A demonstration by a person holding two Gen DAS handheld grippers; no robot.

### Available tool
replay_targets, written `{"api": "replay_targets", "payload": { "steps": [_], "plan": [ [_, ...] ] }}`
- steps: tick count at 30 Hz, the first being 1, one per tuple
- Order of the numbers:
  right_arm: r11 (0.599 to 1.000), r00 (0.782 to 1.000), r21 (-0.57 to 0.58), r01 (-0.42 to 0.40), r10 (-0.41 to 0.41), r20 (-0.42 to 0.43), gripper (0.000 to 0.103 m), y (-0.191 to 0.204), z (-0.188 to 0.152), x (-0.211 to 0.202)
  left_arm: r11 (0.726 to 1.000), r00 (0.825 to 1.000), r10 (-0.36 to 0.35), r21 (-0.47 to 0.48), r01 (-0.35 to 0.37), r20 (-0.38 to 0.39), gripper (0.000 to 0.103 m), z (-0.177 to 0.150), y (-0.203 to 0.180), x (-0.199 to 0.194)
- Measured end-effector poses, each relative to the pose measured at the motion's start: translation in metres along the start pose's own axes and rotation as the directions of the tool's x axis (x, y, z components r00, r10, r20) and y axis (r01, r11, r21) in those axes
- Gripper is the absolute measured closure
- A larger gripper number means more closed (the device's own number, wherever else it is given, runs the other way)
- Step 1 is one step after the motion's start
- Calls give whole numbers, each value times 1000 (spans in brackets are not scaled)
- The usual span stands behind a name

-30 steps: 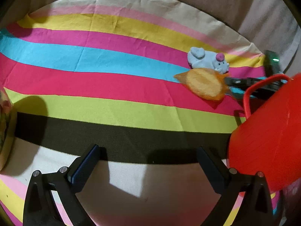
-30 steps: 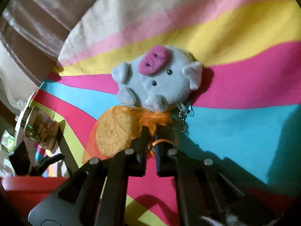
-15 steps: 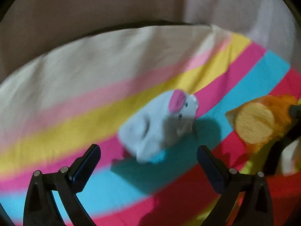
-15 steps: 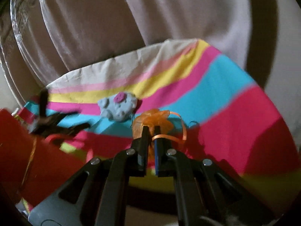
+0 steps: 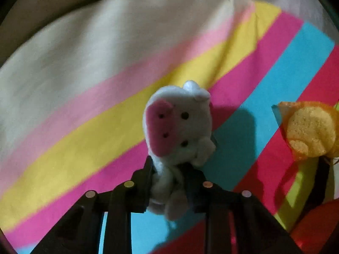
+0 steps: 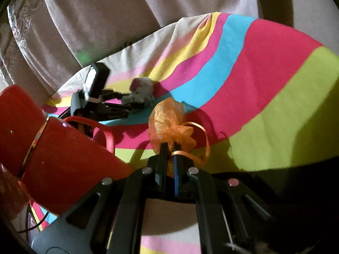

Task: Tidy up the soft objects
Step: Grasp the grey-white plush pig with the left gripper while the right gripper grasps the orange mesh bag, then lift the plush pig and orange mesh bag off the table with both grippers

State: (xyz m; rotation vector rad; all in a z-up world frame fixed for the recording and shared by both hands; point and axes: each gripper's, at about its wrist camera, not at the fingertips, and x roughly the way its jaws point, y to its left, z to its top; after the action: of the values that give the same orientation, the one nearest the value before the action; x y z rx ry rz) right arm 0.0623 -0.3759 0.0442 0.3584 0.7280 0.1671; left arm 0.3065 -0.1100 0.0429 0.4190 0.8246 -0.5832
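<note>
Left tool [image 5: 167,169] first, from its own camera: its two fingers are pinching the lower body of the grey plush pig [image 5: 180,127], closed down on the soft fabric, with the pink snout facing the lens. The pig is hanging just above the striped cloth [image 5: 95,116] that is covering the worktop. At the right edge the orange mesh pouch [image 5: 310,131] is showing, raised off the cloth too, and a sliver of the red basket [image 5: 313,232] is peeking in at the lower corner.

Right tool [image 6: 169,150], from its camera: its fingers are nearly closed, squeezing the gathered, ribbon-tied neck of the orange mesh pouch [image 6: 167,120], which is standing up ahead of them. The red basket [image 6: 63,148] is sitting just to the left, its handle arching beside the pouch. The basket's inside is not showing, so I cannot tell what it is holding. Farther back the left tool is carrying the pig [image 6: 141,91].

Judging from this, both soft things are being held and neither is put away yet; the dropping-off is what is remaining.
</note>
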Motion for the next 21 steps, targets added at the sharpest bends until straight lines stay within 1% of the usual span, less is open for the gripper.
{"api": "replay_targets", "payload": {
  "steps": [2, 5, 6, 7, 9, 10, 11, 12, 13, 14, 16, 18, 20, 21],
  "plan": [
    [1000, 1000, -12, 2, -2, -11, 96, 2, -3, -5, 996, 1000, 19, -83, -19, 2, 76, -29, 8, -23],
    [999, 999, -32, 14, -15, -36, 96, 5, -14, -15, 987, 998, 55, -147, -59, -32, 76, -74, 11, -54],
    [999, 999, -40, 22, -23, -48, 96, 6, -18, -16, 982, 998, 49, -183, -56, -41, 76, -90, 13, -67],
    [998, 997, -59, 33, -37, -74, 95, 8, -23, -19, 971, 998, 31, -233, -42, -52, 76, -109, 15, -82],
    [993, 990, -97, 68, -79, -114, 94, 13, -30, -22, 952, 998, -14, -305, -5, -61, 72, -134, 17, -103],
    [989, 986, -116, 88, -103, -131, 86, 15, -32, -24, 938, 998, -41, -347, 20, -53, 68, -147, 19, -115],
    [986, 982, -133, 105, -124, -141, 74, 19, -35, -30, 923, 997, -57, -384, 35, -46, 63, -157, 20, -123],
    [984, 982, -140, 114, -133, -136, 65, 21, -36, -35, 913, 997, -66, -406, 43, -44, 59, -163, 22, -128],
    [982, 983, -142, 125, -143, -118, 48, 23, -36, -43, 904, 997, -68, -424, 45, -40, 53, -170, 22, -132],
    [981, 984, -138, 140, -153, -89, 37, 25, -36, -53, 901, 998, -49, -433, 31, -31, 47, -176, 21, -137],
    [977, 984, -133, 165, -173, -51, 34, 29, -34, -64, 894, 999, -29, -448, 17, -20, 41, -183, 20, -139],
    [965, 974, -141, 222, -227, -21, 32, 33, -33, -69, 883, 999, -36, -470, 24, -17, 40, -189, 15, -134],
    [959, 968, -149, 240, -248, -34, 27, 30, -34, -56, 884, 999, -39, -467, 27, -16, 36, -185, 10, -127],
    [951, 959, -153, 269, -279, -45, 24, 30, -34, -47, 891, 999, -30, -454, 16, -24, 35, -181, 6, -124]
  ]
}}
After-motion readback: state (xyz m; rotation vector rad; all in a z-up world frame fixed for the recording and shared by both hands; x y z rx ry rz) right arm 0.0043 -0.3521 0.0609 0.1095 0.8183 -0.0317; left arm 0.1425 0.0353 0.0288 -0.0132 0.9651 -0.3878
